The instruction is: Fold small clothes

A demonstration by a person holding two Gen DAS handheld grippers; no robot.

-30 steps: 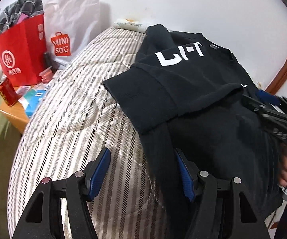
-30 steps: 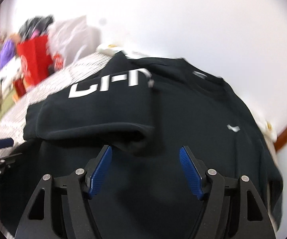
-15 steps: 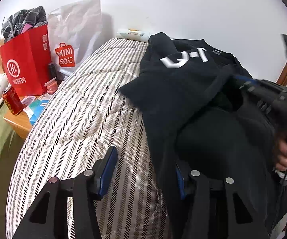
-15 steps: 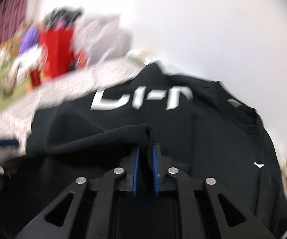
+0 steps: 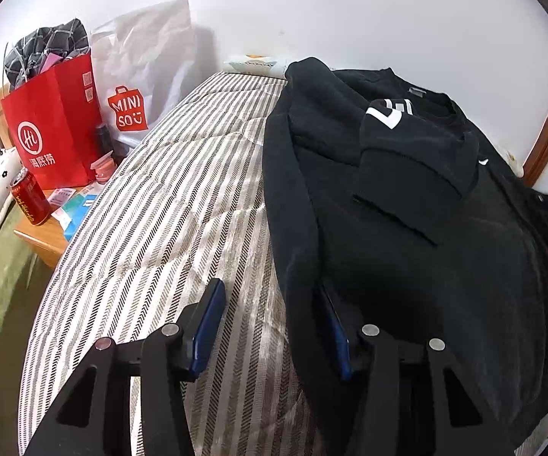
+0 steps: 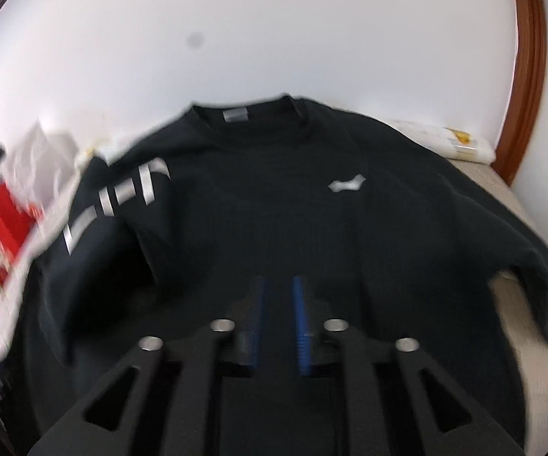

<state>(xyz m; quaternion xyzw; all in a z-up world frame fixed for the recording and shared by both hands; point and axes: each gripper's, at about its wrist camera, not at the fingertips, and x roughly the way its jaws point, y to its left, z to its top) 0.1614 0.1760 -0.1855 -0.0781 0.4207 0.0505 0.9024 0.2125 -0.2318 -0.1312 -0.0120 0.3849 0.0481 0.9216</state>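
Sleeve-fold step on black long-sleeved sweatshirt [image 6: 274,228] — my right claw [image 6: 278,319] opening, nothing between its pads; left claw [image 5: 274,326] gapes astride the hem edge, ungripped. Next: far sleeve, beyond right claw.

White wall [image 5: 350,11], striped bed [image 5: 182,205], wooden nightstand [image 5: 42,243]

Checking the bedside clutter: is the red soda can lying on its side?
No, the red can stands upright on the wooden side table beside the red bag.
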